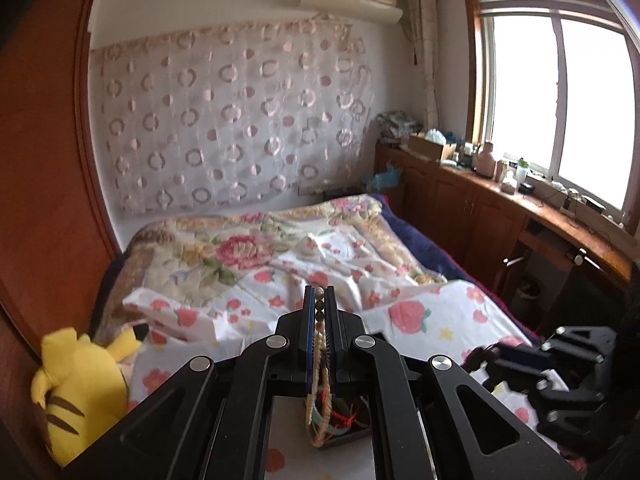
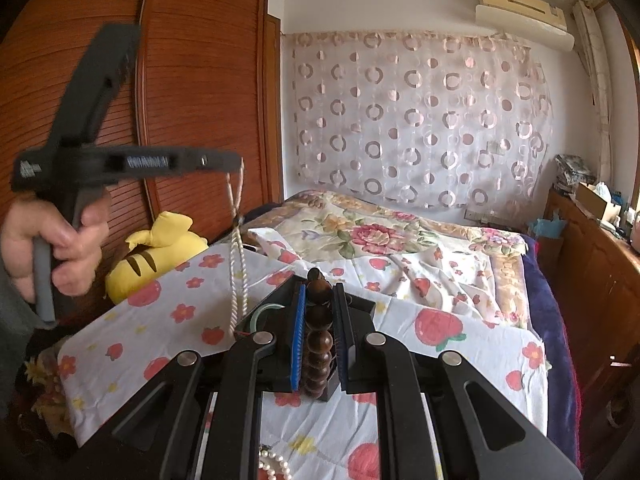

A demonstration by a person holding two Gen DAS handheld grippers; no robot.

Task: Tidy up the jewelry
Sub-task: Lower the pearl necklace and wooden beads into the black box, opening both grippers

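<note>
Both grippers loaded, raised over the bed.

Left gripper (image 1: 319, 300) clamps a pale bead strand (image 1: 319, 344), hanging straight down; right gripper (image 2: 319, 300) pinches a dark wooden bead bracelet (image 2: 318, 344) (box (image 2: 256, 316) directly beneath, nearer right).

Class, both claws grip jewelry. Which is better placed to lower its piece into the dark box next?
Right, probably. The right claw holds its wooden bead bracelet low over the dark box; the left claw sits high, its cord necklace dangling.
</note>
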